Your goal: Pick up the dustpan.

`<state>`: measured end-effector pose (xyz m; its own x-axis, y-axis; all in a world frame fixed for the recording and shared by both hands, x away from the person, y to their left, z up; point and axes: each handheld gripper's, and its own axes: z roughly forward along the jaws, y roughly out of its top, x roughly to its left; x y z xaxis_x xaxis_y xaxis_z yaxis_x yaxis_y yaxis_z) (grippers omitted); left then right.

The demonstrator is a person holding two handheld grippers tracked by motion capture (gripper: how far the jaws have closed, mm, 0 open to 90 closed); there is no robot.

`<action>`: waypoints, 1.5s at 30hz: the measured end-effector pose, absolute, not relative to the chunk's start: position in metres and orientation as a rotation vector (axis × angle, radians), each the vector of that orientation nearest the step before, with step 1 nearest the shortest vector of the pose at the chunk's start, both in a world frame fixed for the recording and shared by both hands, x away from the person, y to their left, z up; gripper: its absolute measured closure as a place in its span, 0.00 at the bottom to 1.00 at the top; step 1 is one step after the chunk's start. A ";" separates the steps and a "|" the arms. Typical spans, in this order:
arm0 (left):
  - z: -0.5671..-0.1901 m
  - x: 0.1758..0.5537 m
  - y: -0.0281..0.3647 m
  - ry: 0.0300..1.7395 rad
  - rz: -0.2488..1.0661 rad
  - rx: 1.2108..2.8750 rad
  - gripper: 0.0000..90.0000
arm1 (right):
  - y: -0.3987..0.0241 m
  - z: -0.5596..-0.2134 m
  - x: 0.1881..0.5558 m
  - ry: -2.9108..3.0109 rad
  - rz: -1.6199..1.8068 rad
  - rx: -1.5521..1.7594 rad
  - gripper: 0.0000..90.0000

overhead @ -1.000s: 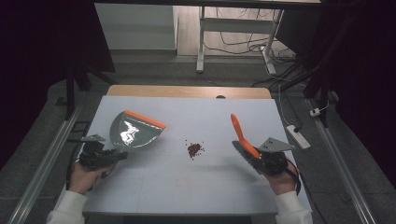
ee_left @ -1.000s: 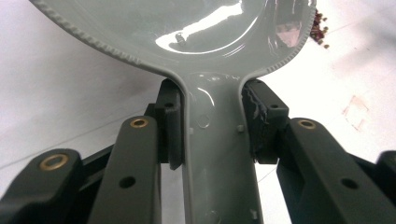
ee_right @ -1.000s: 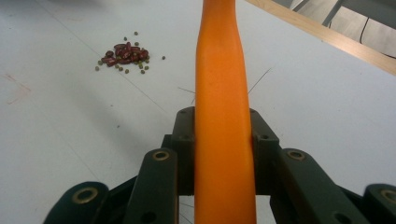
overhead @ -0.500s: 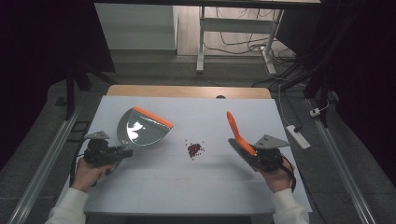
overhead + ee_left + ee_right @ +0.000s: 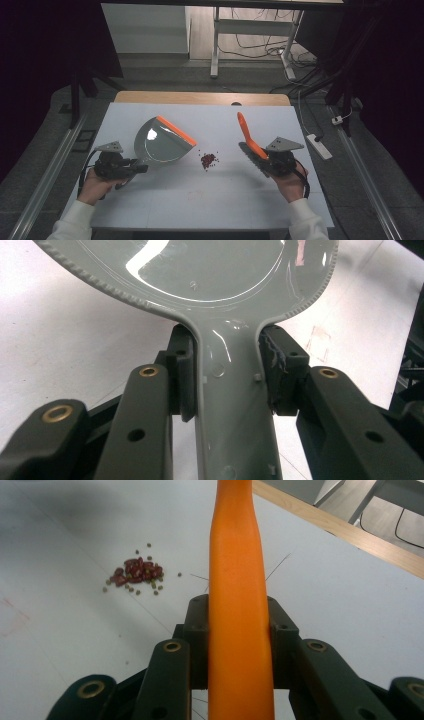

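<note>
In the left gripper view we see our left gripper clamped on the grey handle of a dustpan, one pad pressing each side of the handle's neck, and the wide grey pan spreads out just beyond the jaws over the white table. In the right gripper view our right gripper is closed on the orange handle of a brush, which runs straight up between the jaws and past them; off to the left of those jaws and farther out lies a small pile of red beans with a few greenish ones scattered round it. From the high view we find the left gripper near the table's left edge with the dustpan reaching forward and inward from it, its orange lip on the far side, and the right gripper near the right edge with the brush tilted upward, dark bristles beside the jaws. The beans lie between the two tools, apart from both. Beyond the table a wooden strip edges its far side.
</note>
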<state>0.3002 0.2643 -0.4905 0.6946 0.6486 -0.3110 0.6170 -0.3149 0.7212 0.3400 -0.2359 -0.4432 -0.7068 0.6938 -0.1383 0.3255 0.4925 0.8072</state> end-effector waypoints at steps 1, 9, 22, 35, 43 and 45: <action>-0.491 0.300 0.264 0.967 0.044 2.021 0.69 | -0.235 -0.443 0.341 2.289 1.105 0.842 0.78; -0.488 0.295 0.263 0.932 0.032 2.046 0.69 | -0.229 -0.442 0.349 2.290 1.119 0.856 0.78; -0.489 0.292 0.242 0.802 -0.037 2.162 0.69 | -0.202 -0.438 0.371 2.265 1.149 0.856 0.78; -0.486 0.284 0.234 0.748 -0.086 2.244 0.69 | -0.187 -0.434 0.391 2.263 1.180 0.855 0.78; -0.488 0.283 0.236 0.765 -0.107 2.284 0.69 | -0.179 -0.437 0.400 2.259 1.191 0.849 0.78; -0.489 0.283 0.235 0.769 -0.114 2.298 0.69 | -0.176 -0.438 0.401 2.266 1.184 0.848 0.78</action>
